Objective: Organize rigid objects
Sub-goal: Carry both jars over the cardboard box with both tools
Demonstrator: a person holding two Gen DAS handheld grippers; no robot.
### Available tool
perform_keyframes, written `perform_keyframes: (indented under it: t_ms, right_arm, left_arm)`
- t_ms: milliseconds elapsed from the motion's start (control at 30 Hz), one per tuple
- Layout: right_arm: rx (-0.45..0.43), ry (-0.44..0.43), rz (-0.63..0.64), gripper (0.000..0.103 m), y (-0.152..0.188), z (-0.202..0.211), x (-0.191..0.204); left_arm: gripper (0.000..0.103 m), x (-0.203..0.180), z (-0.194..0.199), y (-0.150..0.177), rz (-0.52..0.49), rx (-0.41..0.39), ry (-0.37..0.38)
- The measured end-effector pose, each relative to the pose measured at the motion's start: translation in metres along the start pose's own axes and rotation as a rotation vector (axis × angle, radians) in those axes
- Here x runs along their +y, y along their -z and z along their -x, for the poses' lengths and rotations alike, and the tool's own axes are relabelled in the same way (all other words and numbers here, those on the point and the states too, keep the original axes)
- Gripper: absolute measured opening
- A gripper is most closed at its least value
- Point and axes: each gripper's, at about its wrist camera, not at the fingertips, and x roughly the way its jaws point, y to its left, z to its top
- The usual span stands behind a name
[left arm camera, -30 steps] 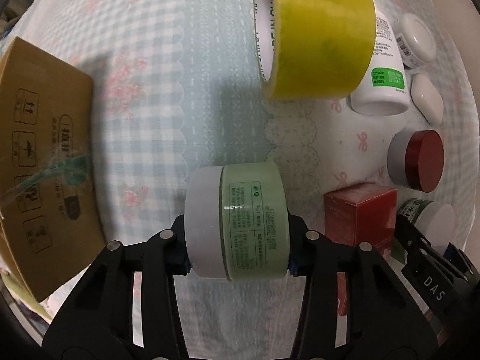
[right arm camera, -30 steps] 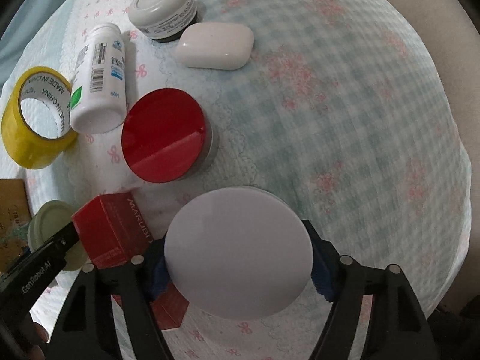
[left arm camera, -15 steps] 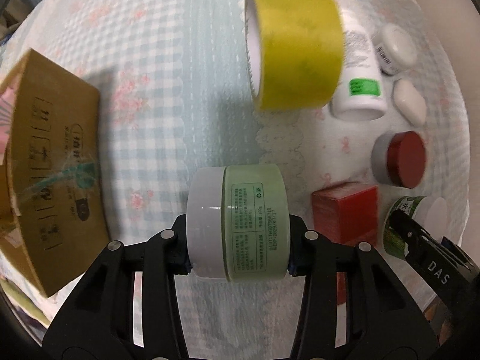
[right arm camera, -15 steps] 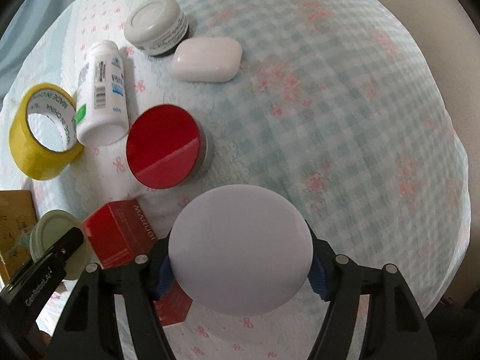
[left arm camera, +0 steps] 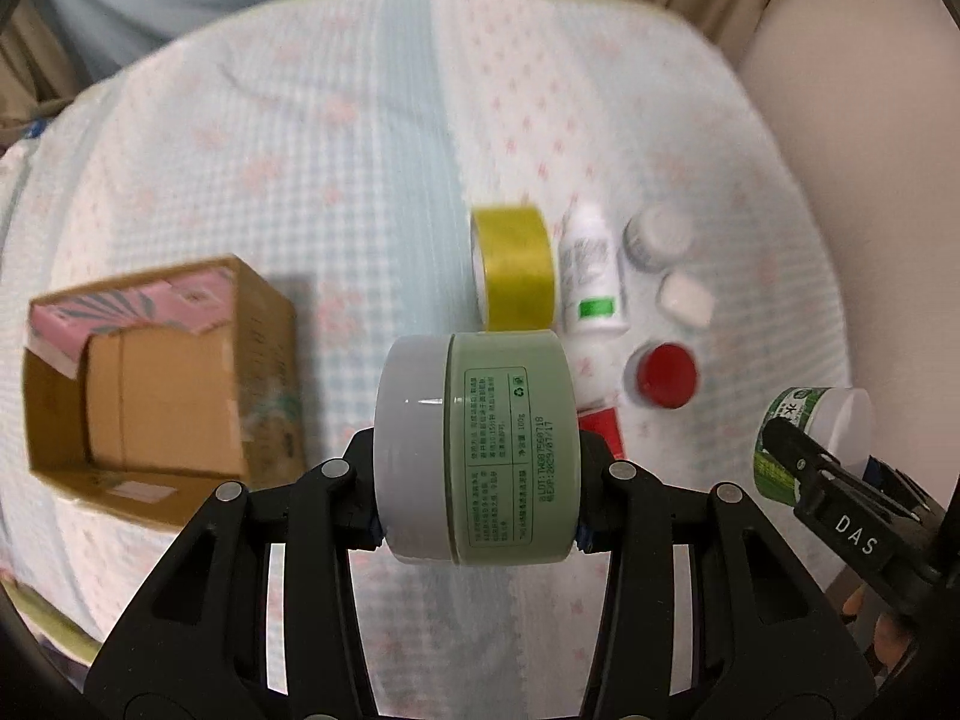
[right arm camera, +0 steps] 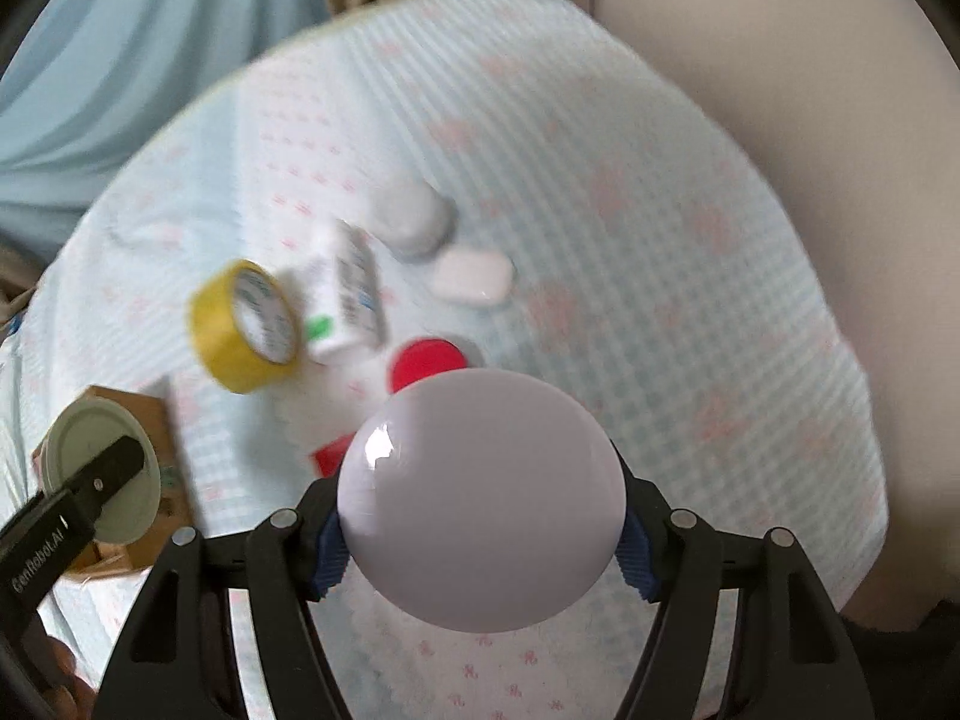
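My left gripper (left arm camera: 477, 489) is shut on a pale green jar with a grey-white lid (left arm camera: 480, 450), held on its side high above the table. My right gripper (right arm camera: 480, 534) is shut on a green-labelled jar with a white lid (right arm camera: 480, 498); that jar shows at the right of the left wrist view (left arm camera: 810, 438). The left jar shows at the lower left of the right wrist view (right arm camera: 102, 474). An open cardboard box (left arm camera: 162, 372) sits at the left, with a pink packet inside.
On the checked cloth lie a yellow tape roll (left arm camera: 516, 267), a white bottle (left arm camera: 591, 279), a red-lidded jar (left arm camera: 663, 375), a white soap bar (left arm camera: 684, 300), a grey-lidded jar (left arm camera: 657, 237) and a red box (left arm camera: 600, 429). A beige wall is at the right.
Both grippers have risen high and pulled back with their jars. The table objects look much smaller, and the open top of the box has come into view.
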Motion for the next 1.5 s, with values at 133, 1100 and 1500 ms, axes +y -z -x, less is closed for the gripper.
perform_keyframes:
  t_ms: [133,1100,1500]
  right_arm:
    - [-0.064,-0.028,0.048,0.066,0.0,0.04,0.027]
    - [0.01,-0.27,0.302,0.066,0.086,0.051,0.399]
    - [0.129,-0.167,0.537,0.066,0.095,-0.056,0.421]
  left_arm:
    - [0.039,0.015,0.039,-0.01,-0.008,-0.078,0.024]
    - [0.039,0.37,0.053,0.006,0.04,-0.022,0.022]
    - [0.039,0.372,-0.052,-0.012,-0.081,0.14,-0.024]
